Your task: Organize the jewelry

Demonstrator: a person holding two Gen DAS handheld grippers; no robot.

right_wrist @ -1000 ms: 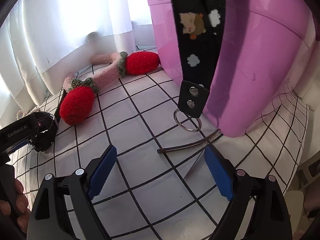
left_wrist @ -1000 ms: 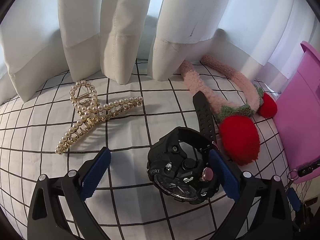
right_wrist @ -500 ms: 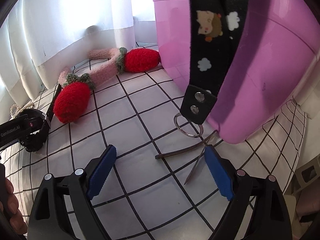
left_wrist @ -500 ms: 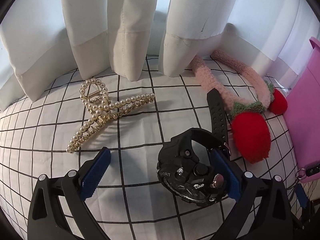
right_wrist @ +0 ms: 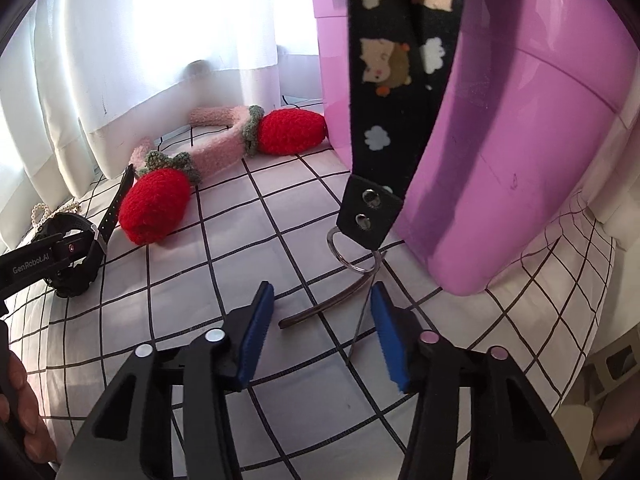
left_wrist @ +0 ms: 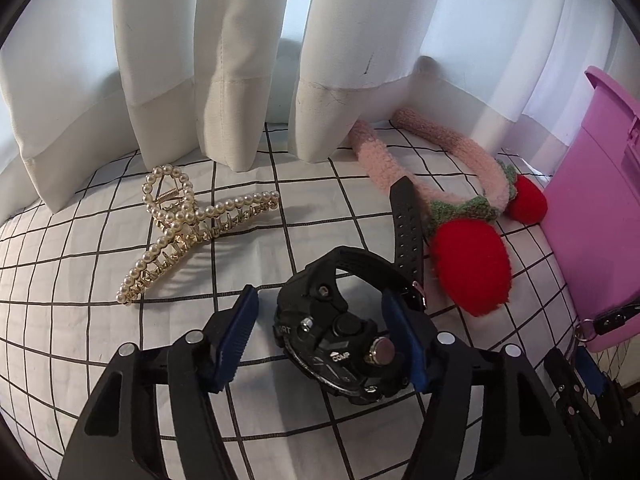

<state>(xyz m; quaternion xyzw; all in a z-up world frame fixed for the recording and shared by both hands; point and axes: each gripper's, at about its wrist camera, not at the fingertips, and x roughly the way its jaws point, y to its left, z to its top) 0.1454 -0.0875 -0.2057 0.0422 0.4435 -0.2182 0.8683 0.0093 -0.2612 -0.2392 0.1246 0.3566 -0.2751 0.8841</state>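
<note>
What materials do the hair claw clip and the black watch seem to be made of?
Hair claw clip: probably gold-tone metal, shiny teeth and a coil spring, edged with glossy beads that look like faux pearl.
Black watch: apparently matte plastic or resin case with a ridged rubbery strap; its round side button gleams like metal.

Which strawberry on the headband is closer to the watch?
The bigger-looking strawberry, right beside the watch strap. The other strawberry lies farther back against the pink bin.

Both views are backlit through the white curtain (left_wrist: 248, 60), blown out in the right view; edges are fisheye-bent.
</note>
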